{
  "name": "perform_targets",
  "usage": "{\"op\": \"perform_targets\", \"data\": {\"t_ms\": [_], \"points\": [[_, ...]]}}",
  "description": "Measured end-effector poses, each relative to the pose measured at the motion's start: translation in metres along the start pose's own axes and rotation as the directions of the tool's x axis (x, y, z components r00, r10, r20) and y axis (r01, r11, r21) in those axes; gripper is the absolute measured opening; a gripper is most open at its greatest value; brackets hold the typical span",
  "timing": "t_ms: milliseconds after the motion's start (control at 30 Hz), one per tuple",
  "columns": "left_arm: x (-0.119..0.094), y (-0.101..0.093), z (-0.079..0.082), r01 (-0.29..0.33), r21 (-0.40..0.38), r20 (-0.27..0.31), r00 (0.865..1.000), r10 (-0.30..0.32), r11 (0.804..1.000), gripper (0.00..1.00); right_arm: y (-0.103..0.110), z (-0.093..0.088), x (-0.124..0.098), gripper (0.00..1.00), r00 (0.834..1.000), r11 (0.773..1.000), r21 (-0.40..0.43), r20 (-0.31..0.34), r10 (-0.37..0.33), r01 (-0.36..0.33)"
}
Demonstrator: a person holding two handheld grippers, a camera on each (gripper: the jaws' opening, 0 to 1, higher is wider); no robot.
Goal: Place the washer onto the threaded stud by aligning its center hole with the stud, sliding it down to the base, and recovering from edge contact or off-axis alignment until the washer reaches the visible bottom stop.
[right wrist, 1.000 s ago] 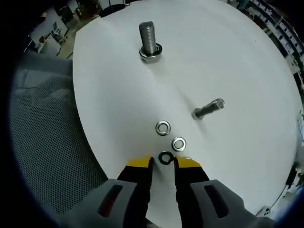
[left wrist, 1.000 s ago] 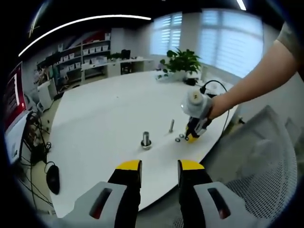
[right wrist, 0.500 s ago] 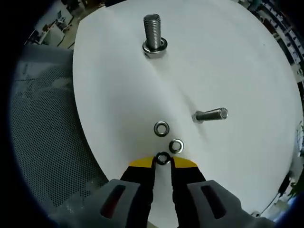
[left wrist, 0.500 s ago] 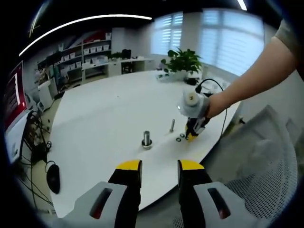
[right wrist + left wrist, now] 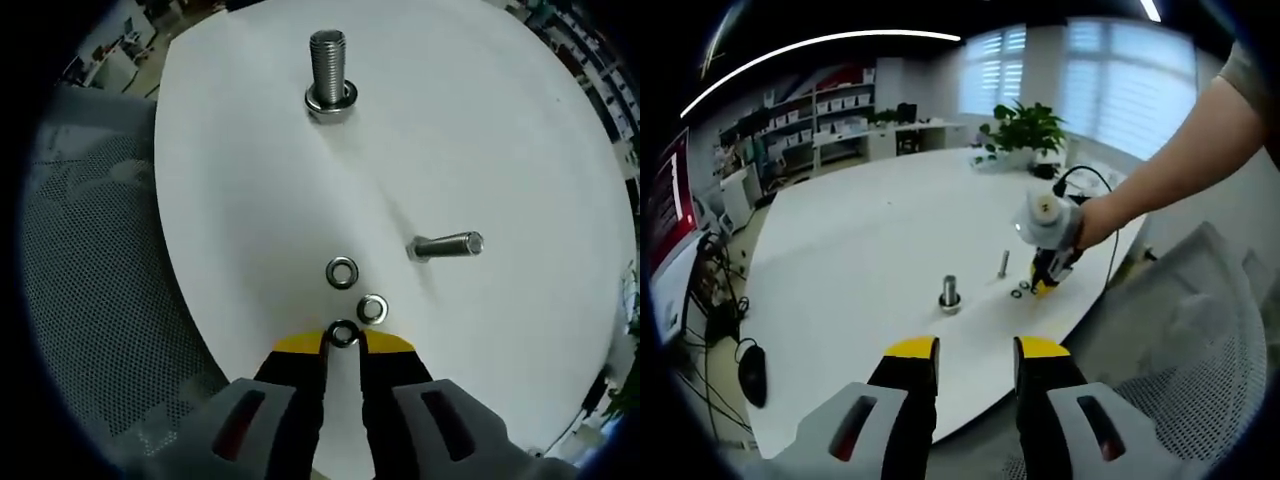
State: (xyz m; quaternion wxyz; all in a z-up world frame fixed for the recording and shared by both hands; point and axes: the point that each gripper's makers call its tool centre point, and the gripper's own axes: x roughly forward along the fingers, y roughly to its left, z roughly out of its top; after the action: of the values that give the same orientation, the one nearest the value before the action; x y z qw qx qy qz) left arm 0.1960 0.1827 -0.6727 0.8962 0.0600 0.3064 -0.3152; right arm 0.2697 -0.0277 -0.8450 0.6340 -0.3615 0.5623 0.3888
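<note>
Left gripper view shows the left hand-held gripper (image 5: 976, 352) at 6 o'clock, jaws parted with nothing between them, hanging off the near edge of the white desk (image 5: 860, 250). At the middle stands the upright threaded stud (image 5: 949, 292), and toward 3 o'clock the right hand-held gripper (image 5: 1044, 288) has its tips down on the desk by the washers, little moved from half a second ago.

Right gripper view has a mesh chair (image 5: 90, 290) at 9 o'clock. The right hand-held gripper (image 5: 343, 342) sits at 6 o'clock; over the last second its jaws have narrowed onto the dark washer (image 5: 344, 333), which now sits pinched between the yellow tips, flat on the desk. That suggests the grasp is made and a lift toward the stud (image 5: 329, 70) at 12 o'clock comes next; the stud already appears to carry a ring at its base. Two bright washers (image 5: 342, 271) lie just beyond the tips, and a loose bolt (image 5: 446, 245) rests on its side toward 3 o'clock.

Around the desk, an office: shelving (image 5: 830, 110), a potted plant (image 5: 1022, 128), blinds
</note>
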Motion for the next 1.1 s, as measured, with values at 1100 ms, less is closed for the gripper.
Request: {"op": "perform_targets", "data": {"t_ms": [1100], "points": [[0.0,0.002,0.0,-0.004,-0.006,0.002,1.0,0.004,1.0,0.28,-0.006,0.005,-0.016,0.13,0.987,0.997,0.07,0.155,-0.05,0.039]]}}
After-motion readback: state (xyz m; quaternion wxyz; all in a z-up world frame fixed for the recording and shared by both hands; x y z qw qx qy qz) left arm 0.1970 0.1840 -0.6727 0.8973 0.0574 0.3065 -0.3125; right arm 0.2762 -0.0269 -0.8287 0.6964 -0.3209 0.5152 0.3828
